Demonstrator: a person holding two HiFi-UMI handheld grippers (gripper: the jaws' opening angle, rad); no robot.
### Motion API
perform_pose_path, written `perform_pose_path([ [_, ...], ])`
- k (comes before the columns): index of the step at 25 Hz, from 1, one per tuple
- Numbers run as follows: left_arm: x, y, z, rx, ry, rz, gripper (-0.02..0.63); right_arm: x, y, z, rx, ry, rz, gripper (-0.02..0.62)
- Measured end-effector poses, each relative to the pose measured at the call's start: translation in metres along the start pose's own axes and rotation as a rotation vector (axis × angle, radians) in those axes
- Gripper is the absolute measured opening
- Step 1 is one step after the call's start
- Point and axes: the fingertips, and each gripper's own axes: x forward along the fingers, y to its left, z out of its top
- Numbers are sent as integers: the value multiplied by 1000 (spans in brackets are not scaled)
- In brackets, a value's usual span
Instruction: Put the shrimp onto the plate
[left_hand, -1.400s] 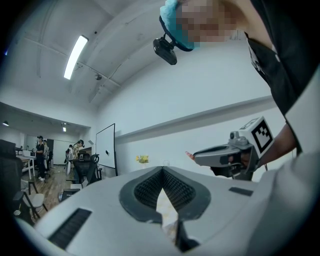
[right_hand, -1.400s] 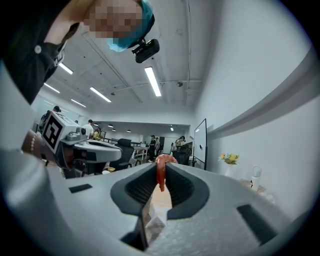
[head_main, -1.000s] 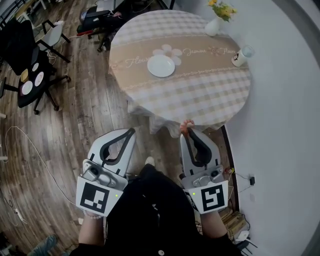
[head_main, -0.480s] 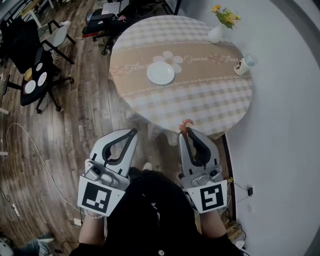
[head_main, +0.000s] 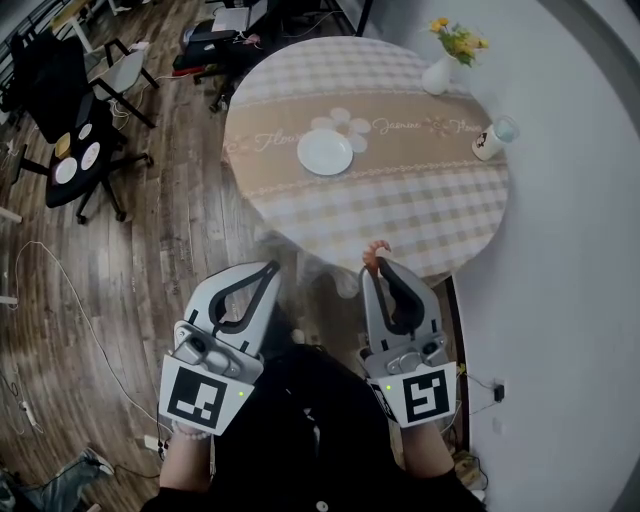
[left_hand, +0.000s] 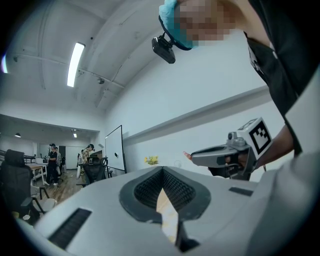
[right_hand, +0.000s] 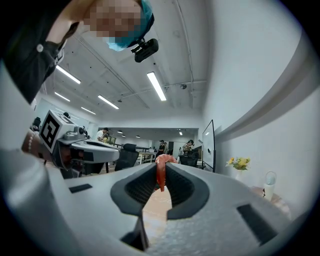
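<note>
step: carrying, we judge; shrimp held near the edge of the desk, not yet on the plate.
right gripper: fingers pinched on the shrimp at their tips.
left gripper: fingers closed together, nothing between.
plate: at 11 o'clock from the shrimp, well apart.
next: we'd reach over the plate, lower, open the fingers.

Open-plan office or lab with a staged dining corner. Evidence: black swivel chairs; standing whiteboard; ceiling strip lights; people at distant desks; wood floor; round table under checked cloth; vase of yellow flowers.
</note>
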Motion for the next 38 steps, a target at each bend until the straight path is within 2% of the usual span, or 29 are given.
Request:
perform_pose_path([
  [16, 52, 39, -9, 3, 3, -47, 0, 41, -38, -11, -2, 25, -59, 40],
  [23, 90, 66, -13, -5, -10, -107, 0, 73, -60, -15, -13, 43, -108, 40],
  [32, 136, 113, -19, -1, -29, -163, 0, 126, -88, -20, -24, 62, -169, 40],
  [38, 161, 150, -24, 43, -38, -196, 0, 166, -103, -23, -29, 70, -204, 40],
])
